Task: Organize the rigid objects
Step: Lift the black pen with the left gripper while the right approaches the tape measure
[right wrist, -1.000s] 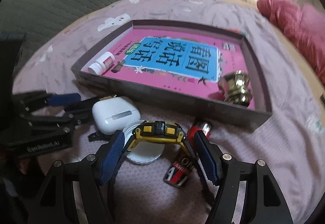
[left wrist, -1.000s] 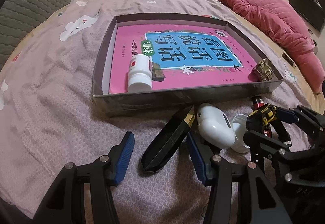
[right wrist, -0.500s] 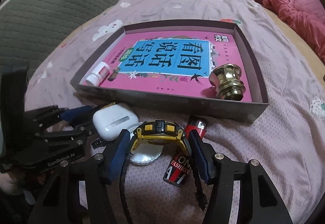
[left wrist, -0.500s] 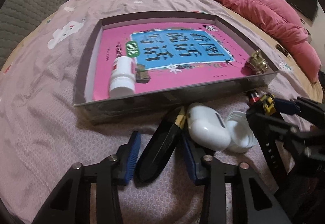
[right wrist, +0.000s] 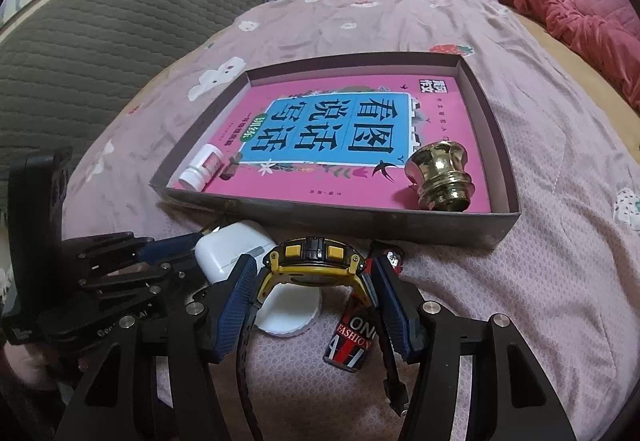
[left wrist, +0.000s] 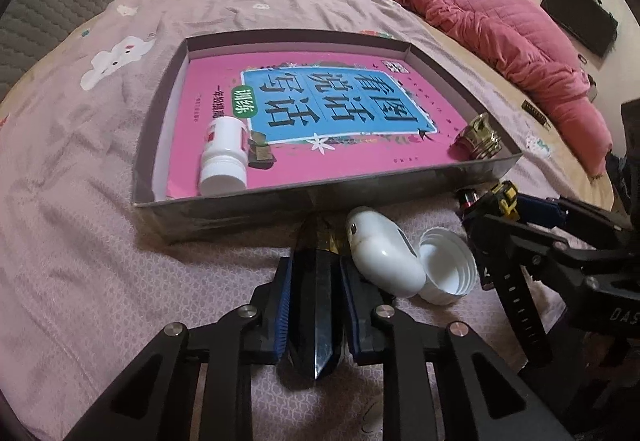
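Note:
My left gripper [left wrist: 316, 281] is shut on a black tapered case [left wrist: 316, 305] with a gold band, which lies on the bedspread just in front of the cardboard box [left wrist: 320, 199]. A white earbud case [left wrist: 384, 265] rests against its right finger. My right gripper [right wrist: 314, 273] is shut on a yellow-and-black watch [right wrist: 316, 257], its blue pads against the watch body and the strap hanging toward the camera. In the box lie a pink book [right wrist: 360, 177], a white bottle [right wrist: 202, 169] on its side and a gold knob [right wrist: 440, 177].
A white screw cap [right wrist: 288, 309] and a red-and-black lighter [right wrist: 352, 337] lie under the watch. The left gripper [right wrist: 172, 245] sits close at the right one's left. A pink quilt [left wrist: 500, 21] is heaped at the far right, and grey cushions [right wrist: 80, 41] at the left.
The left jaws have closed from wide open onto the black case. The right jaws have narrowed onto the watch. Both views have tilted slightly; the objects on the bed lie where they were.

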Demonstrator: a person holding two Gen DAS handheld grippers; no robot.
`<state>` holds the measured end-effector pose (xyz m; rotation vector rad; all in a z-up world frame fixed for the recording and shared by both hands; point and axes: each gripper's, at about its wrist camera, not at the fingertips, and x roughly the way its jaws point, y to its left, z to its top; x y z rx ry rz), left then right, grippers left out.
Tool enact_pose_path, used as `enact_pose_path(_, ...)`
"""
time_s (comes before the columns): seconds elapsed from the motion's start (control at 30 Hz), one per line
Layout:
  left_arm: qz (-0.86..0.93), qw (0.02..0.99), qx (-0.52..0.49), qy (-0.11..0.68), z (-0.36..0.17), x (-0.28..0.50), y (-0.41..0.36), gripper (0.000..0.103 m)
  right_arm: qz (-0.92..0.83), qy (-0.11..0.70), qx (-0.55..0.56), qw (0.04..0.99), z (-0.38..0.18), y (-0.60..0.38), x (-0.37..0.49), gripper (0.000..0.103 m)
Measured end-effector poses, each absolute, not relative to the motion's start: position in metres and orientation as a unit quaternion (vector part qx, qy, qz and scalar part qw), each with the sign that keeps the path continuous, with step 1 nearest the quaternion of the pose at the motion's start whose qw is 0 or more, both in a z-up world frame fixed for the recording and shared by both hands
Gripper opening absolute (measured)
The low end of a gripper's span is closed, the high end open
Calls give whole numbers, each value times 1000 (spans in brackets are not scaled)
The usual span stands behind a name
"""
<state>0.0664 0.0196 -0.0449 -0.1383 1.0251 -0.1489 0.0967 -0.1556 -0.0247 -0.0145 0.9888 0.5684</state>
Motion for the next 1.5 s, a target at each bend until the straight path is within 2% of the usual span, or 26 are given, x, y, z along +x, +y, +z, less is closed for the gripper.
enact_pose_path(0.6, -69, 903, -80, 416, -2, 48, 24, 23, 291, 418, 7, 861, 2, -158, 90, 61)
enact_pose_path(1.27, -72, 908, -94, 401, 4, 61, 30, 23, 303, 348, 10, 887, 35, -157, 100, 61)
enact_pose_path(1.3, -72, 909, -94, 400, 5, 62, 30, 23, 304, 345, 13, 888, 36, -158, 101, 52)
enact_pose_path(1.33, -71, 910, -94, 398, 6, 63, 30, 23, 305, 344, 15, 888, 38, -158, 102, 35)
enact_pose_path(1.5, -70, 911, -97, 395, 6, 71, 30, 23, 294, 345, 8, 891, 38, -156, 110, 35)
